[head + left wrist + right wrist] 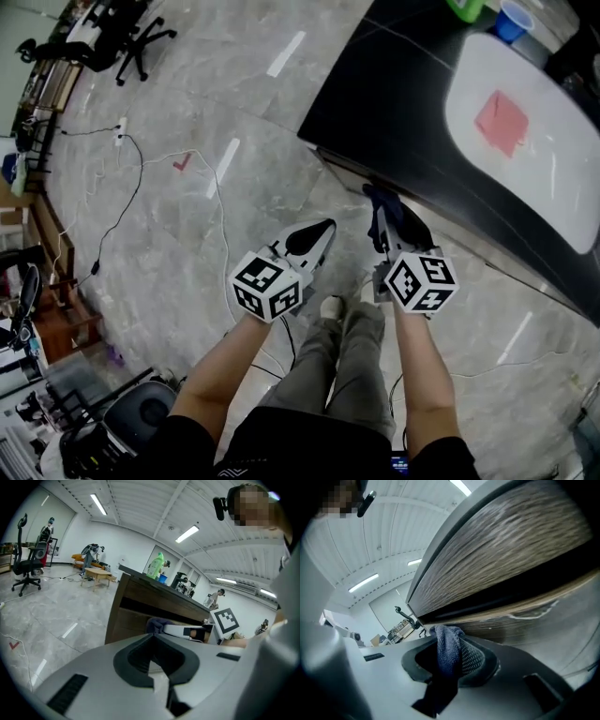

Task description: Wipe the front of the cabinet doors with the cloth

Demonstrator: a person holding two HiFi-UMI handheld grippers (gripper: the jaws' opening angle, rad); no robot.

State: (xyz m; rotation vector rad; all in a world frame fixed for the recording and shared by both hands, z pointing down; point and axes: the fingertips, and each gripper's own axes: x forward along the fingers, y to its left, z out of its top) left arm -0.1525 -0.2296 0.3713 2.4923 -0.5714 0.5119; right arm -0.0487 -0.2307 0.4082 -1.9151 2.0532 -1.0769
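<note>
Right gripper point(382, 230) pinched cloth point(449, 648) at the cabinet point(511, 545) front, right of centre in head view. Left gripper point(317, 236) jaws pressed together, empty, left of it.

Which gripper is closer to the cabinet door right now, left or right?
Right. The right gripper holds the cloth close up to the cabinet door; the left gripper, jaws shut and empty, hangs beside it, farther out over the floor.

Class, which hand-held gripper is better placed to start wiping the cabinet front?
Right. The right hand-held gripper is shut on the cloth beside the cabinet front; the left hand-held gripper is shut, empty, farther back.
</note>
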